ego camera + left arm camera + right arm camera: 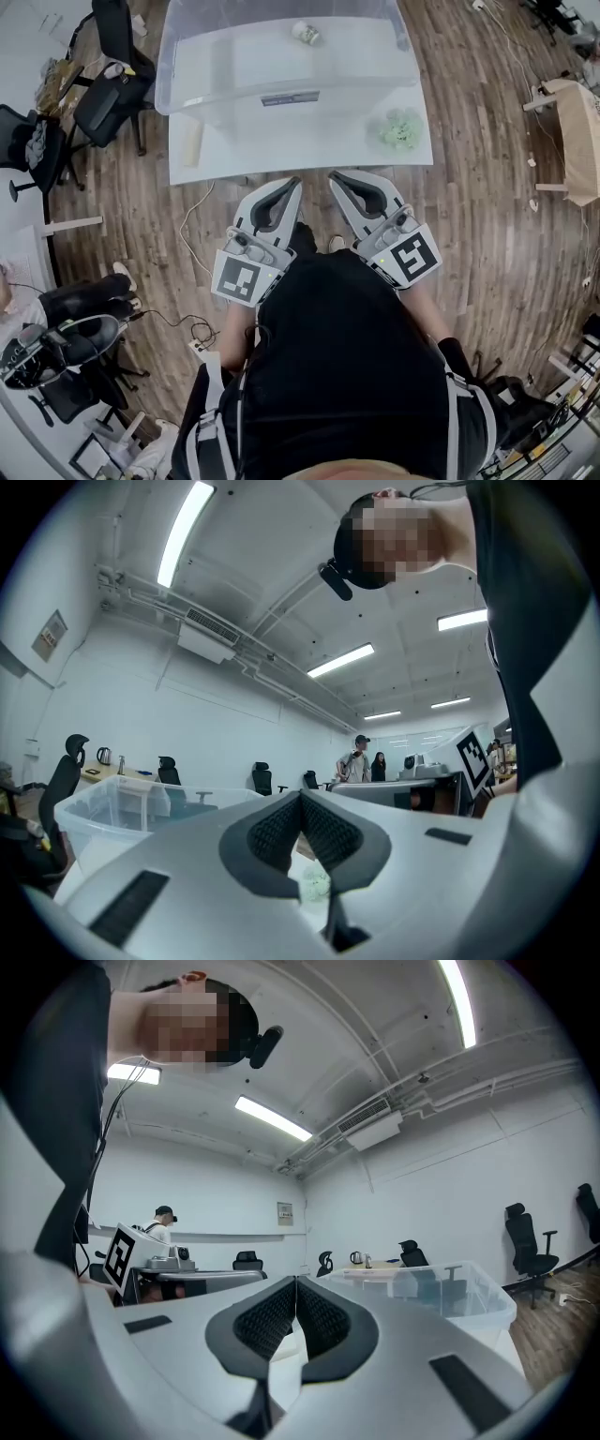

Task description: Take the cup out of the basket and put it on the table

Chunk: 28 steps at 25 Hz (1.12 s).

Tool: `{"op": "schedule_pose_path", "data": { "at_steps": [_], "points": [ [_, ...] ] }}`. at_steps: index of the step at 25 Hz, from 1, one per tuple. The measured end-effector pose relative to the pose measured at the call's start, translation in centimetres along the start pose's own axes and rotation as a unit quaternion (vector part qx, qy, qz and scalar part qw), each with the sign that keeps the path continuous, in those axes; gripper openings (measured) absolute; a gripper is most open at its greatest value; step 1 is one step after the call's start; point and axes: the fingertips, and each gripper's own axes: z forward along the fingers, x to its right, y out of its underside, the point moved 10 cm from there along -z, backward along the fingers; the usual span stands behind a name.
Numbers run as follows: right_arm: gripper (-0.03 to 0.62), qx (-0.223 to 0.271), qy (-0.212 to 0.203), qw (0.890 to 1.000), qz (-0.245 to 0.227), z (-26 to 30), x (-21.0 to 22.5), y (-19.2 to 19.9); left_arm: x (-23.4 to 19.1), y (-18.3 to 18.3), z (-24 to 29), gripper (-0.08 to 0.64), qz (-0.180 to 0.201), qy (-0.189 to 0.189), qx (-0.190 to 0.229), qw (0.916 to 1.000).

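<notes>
You have a small pale cup (pixel 306 33) inside the clear plastic basket (pixel 225 101), near its far wall, and it seems to lie on its side. The basket stands on the white tabletop (pixel 309 150), covering most of it.

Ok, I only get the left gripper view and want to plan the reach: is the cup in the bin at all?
Observer: Yes, the cup sits in the clear bin, toward its far side.
Operator: What about the right gripper?
Observer: The right gripper is shut with nothing in it.
Operator: Anything on the table that I can't see?
Observer: A pale oblong thing lies on the table by the bin's near left corner.
</notes>
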Motion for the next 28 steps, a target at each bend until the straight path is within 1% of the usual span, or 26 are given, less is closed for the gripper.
{"op": "schedule_pose_path", "data": {
  "at_steps": [3, 8, 12, 19, 23, 26, 28],
  "points": [
    [0.018, -0.003, 0.010, 1.000, -0.001, 2.4, 0.3, 0.0, -2.4, -0.2, 0.4, 0.018, 0.014, 0.008, -0.020, 0.9997],
    [0.018, -0.009, 0.027, 1.000, 0.003, 5.8, 0.6, 0.1, -6.4, -0.3, 0.5, 0.017, 0.006, 0.017, -0.020, 0.9996],
    [0.018, -0.013, 0.041, 0.999, 0.001, 7.8, 0.5, 0.1, -8.8, -0.4, 0.1, 0.018, -0.003, 0.025, -0.019, 0.9995],
    [0.018, -0.017, 0.059, 0.998, 0.004, 9.3, 1.0, 0.0, -10.8, -0.1, 0.9, 0.017, -0.010, 0.044, -0.027, 0.9986],
    [0.018, -0.020, 0.066, 0.998, 0.002, 9.6, 1.6, 0.0, -11.4, 0.0, 1.7, 0.017, -0.016, 0.053, -0.023, 0.9982],
    [0.018, -0.022, 0.064, 0.998, 0.000, 9.9, 2.6, -0.3, -11.5, -0.1, 2.5, 0.018, -0.015, 0.054, -0.025, 0.9981],
    [0.018, -0.023, 0.063, 0.998, -0.001, 10.3, 3.5, -0.3, -11.9, -0.1, 3.2, 0.018, -0.017, 0.048, -0.026, 0.9984]
  ]
}}
